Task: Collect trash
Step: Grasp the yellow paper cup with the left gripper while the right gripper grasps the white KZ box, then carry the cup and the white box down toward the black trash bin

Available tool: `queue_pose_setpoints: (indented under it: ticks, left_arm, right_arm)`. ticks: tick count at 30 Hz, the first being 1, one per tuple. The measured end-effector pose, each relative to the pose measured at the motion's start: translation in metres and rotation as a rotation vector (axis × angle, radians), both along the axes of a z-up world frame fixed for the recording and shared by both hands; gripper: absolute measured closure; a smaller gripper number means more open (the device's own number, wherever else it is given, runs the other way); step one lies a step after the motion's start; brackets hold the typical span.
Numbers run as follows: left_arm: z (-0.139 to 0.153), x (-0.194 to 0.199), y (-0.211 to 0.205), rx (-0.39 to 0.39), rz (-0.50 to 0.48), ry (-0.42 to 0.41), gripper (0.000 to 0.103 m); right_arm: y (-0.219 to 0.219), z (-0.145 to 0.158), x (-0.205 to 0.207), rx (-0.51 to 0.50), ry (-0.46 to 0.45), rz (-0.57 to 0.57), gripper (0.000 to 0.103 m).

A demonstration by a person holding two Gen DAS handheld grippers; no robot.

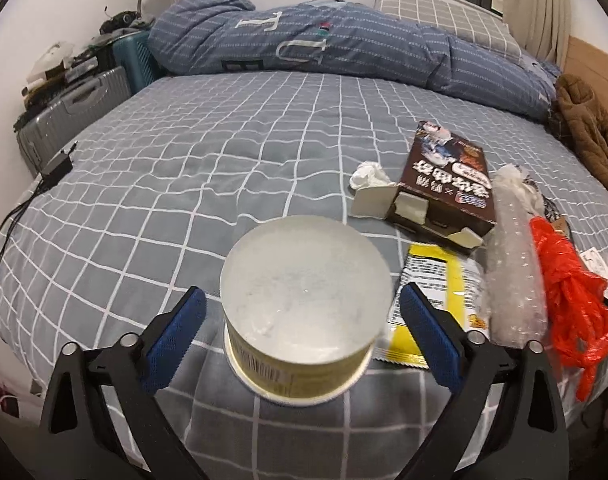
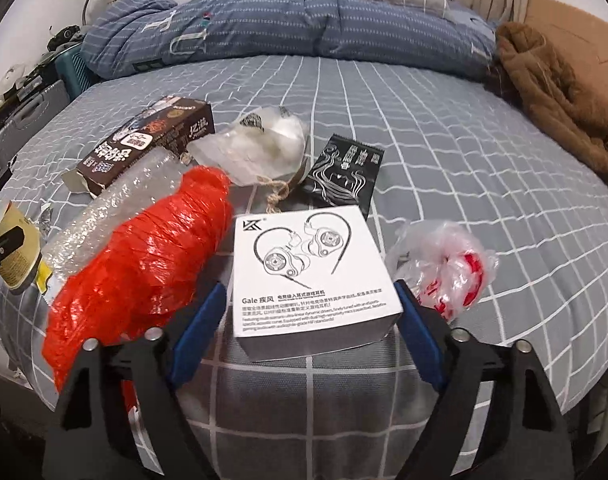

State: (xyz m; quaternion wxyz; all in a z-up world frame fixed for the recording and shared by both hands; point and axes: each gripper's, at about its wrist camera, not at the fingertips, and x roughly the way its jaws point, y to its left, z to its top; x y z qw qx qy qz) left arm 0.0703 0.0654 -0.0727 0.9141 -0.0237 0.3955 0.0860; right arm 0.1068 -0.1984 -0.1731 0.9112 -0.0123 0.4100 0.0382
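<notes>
Nothing has been picked up yet, as far as can be seen. All the trash is still spread on the grey checked bed cover [image 1: 224,152].

The left gripper [image 1: 300,316] is held open around a round yellow tub with a frosted plastic lid [image 1: 304,292]. A blue pad is seen on each side of the tub, and a small gap is left on both sides, so the tub is not squeezed yet.

The right gripper [image 2: 307,304] is held open around a white cardboard earphone box [image 2: 311,276]. The box is set between the two blue pads, very near them. A real squeeze cannot be seen, so it is judged as not gripped yet.

Much is left to be gathered. Beside the white box, a crumpled red plastic bag [image 2: 144,256] and a roll of clear bubble wrap [image 2: 116,204] are seen. Behind them lie a long brown printed carton [image 2: 152,140], a crumpled clear wrapper with string [image 2: 260,148] and a flat black packet [image 2: 343,172]. A clear bag with red print [image 2: 443,268] lies on the other side of the box. A yellow snack wrapper [image 1: 435,288] and a white tissue ball [image 1: 369,174] are seen near the tub.

No bin or trash bag can be seen.
</notes>
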Motion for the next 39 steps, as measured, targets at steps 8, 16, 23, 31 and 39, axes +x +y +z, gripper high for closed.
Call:
queue_pose_setpoints:
  ticks: [8, 16, 23, 31, 39]
  left_arm:
    - [-0.012, 0.008, 0.002, -0.007, -0.008, -0.005, 0.028]
    - [-0.002, 0.0, 0.001, -0.006, -0.019, -0.013, 0.028]
    - [0.007, -0.007, 0.003, -0.035, -0.025, -0.002, 0.028]
    - [0.023, -0.018, 0.003, -0.062, -0.027, -0.003, 0.029]
    - [0.044, -0.034, -0.008, -0.064, -0.045, -0.026, 0.029]
  right_arm:
    - [0.002, -0.006, 0.003, -0.005, -0.023, -0.001, 0.032]
    - [0.001, -0.002, 0.002, 0.003, -0.031, -0.004, 0.032]
    - [0.004, 0.011, -0.008, 0.001, -0.049, 0.007, 0.032]
    - [0.006, 0.037, -0.022, -0.003, -0.084, 0.013, 0.032]
    - [0.013, 0.061, -0.04, -0.007, -0.127, 0.025, 0.032]
